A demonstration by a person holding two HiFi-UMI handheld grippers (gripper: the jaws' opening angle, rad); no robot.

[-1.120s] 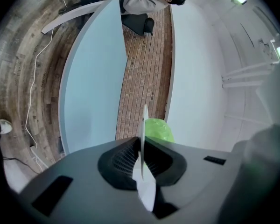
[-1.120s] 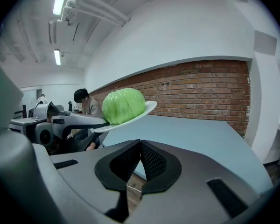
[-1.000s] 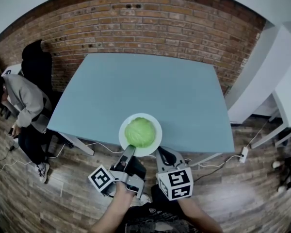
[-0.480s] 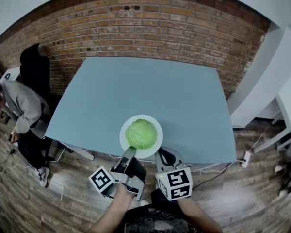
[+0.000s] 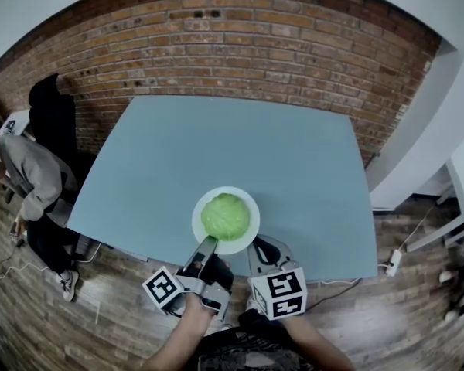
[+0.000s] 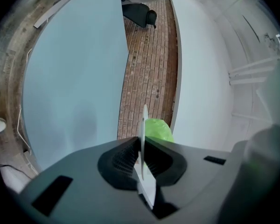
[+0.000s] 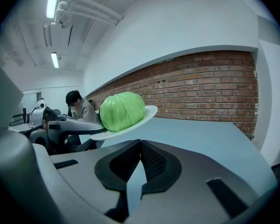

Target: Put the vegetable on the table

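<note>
Green-topped, edging farther over worktop [image 5: 216, 145] than 1 second ago: clenching left tongs [image 5: 209, 242] on plate [image 5: 251, 207] under cabbage [image 5: 225, 216], keeping right tongs [image 5: 257, 250] closed on nothing, nearing set-down.

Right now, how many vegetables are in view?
1: a cabbage on the white plate, which the left gripper holds by its rim above the table's near edge. None appears hidden.

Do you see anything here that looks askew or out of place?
Yes: the plate is in the air above the near edge of the table, held only at its rim by the left gripper. In the right gripper view it looks tilted, and the cabbage sits loose on it, so it might roll.
</note>
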